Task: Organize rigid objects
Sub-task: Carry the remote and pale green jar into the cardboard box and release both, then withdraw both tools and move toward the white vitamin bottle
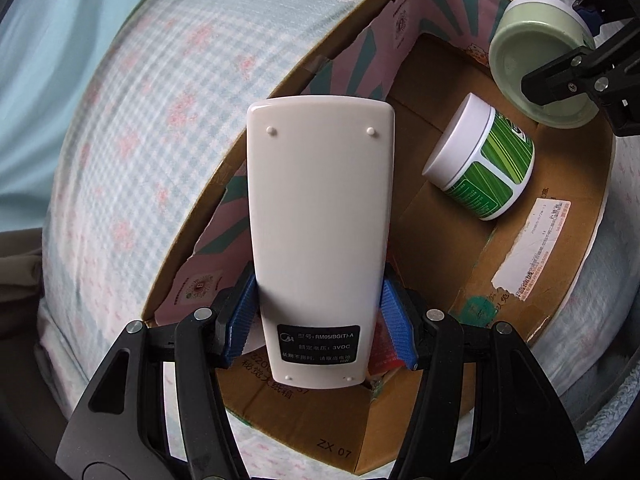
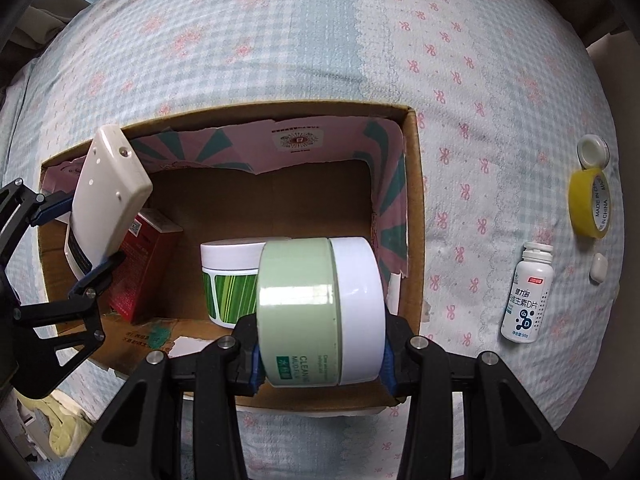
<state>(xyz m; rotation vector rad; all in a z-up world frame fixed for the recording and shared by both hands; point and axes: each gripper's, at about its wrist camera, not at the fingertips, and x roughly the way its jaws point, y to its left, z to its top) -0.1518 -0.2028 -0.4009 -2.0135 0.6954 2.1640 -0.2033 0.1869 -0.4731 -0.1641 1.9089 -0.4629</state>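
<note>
My left gripper [image 1: 318, 316] is shut on a white remote control [image 1: 320, 216], held back side up over the left part of an open cardboard box [image 1: 568, 272]. The remote also shows in the right wrist view [image 2: 108, 204]. My right gripper [image 2: 320, 364] is shut on a pale green jar with a white lid [image 2: 320, 312], held on its side over the box's near right part; the jar also shows in the left wrist view [image 1: 536, 64]. Inside the box lie a green-striped white jar [image 1: 480, 164] and a red carton [image 2: 148, 256].
The box sits on a bed with a blue checked cover with pink bows [image 2: 280, 40]. To the right of the box lie a white pill bottle [image 2: 526, 296], a yellow tape roll [image 2: 592, 204], a small white-lidded pot [image 2: 594, 152] and a small white case [image 2: 599, 267].
</note>
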